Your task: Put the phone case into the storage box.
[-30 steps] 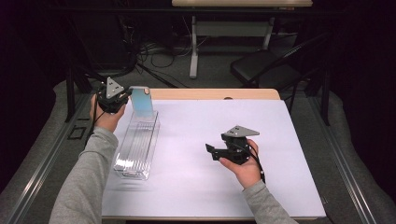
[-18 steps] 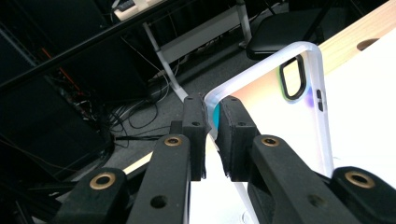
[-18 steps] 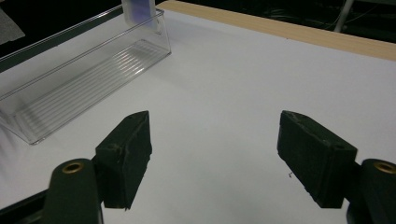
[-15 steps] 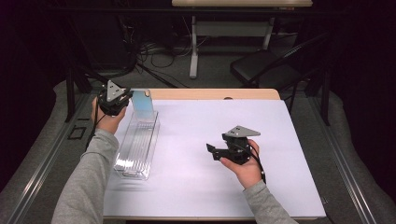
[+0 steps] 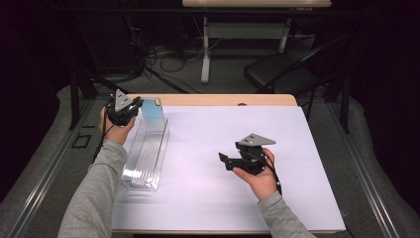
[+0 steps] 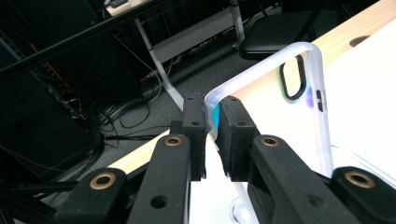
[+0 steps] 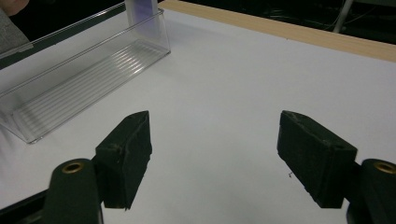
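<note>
My left gripper [image 5: 130, 108] is up at the far left corner of the white table [image 5: 213, 148]. My left arm is stretched out long, in a grey sleeve [image 5: 94, 198], and my left hand [image 5: 115, 130] is wrapped around the gripper from below. The grey three-cornered plate on top tips up toward me. Its jaws are squeezed tight on the edge of a clear, soft plastic phone case with a white rim and a black ring around the camera hole [image 6: 285, 107]. In the left gripper view my two black pads [image 6: 233, 135] pinch the case near one corner, and the case sticks up and away from them. In the high view the case [image 5: 151, 108] stands up over the far end of a long clear plastic bin with a ribbed floor [image 5: 146, 153]. I cannot tell if the case touches the bin.

My right gripper [image 5: 229, 161] is well apart from all that, near the middle of the table. My right hand [image 5: 258, 173] holds it from behind, low over the white top, with the jaws pointing left toward the bin. Those jaws are wide apart with nothing between them. In the right gripper view I see bare table between my pads [image 7: 126, 154], and the bin [image 7: 84, 88] farther off.
</note>
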Tool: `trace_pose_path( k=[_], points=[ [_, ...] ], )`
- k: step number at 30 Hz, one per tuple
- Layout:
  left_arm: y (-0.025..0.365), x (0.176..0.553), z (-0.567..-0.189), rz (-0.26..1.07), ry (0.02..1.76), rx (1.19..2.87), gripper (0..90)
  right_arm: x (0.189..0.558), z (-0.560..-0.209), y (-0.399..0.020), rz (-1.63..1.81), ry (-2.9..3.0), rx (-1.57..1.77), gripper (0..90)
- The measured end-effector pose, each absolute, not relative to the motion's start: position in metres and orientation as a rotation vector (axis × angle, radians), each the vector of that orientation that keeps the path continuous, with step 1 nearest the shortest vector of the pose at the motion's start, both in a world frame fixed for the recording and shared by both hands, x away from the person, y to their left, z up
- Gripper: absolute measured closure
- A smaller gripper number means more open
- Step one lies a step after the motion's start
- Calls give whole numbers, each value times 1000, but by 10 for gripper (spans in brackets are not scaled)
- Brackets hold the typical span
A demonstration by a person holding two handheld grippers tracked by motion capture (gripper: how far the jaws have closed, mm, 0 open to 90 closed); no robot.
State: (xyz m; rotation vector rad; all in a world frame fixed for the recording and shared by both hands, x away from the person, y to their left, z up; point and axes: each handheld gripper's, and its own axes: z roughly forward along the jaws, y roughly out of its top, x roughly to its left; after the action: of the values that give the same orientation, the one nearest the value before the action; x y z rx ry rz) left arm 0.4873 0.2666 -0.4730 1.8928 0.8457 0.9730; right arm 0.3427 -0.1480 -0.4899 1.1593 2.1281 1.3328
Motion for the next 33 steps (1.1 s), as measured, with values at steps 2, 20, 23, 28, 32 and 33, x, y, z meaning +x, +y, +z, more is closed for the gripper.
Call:
trace_pose_path(
  k=[2,20,23,28,32,33],
  points=[
    [266,488,-476,964,843,1895,820,343,-490,-148,1330,2130,1159,259],
    [263,491,-483,965,791,1915,820,342,-491,-148,1326,2128,1159,260],
    [263,491,-483,965,792,1913,820,342,-491,-148,1326,2128,1158,260],
    [263,491,-484,961,794,1913,820,342,-492,-147,1322,2134,1154,260],
    [262,491,-485,967,791,1922,819,342,-492,-147,1322,2133,1152,260],
    [262,491,-485,965,793,1919,819,342,-492,-147,1323,2133,1153,260]
  ],
)
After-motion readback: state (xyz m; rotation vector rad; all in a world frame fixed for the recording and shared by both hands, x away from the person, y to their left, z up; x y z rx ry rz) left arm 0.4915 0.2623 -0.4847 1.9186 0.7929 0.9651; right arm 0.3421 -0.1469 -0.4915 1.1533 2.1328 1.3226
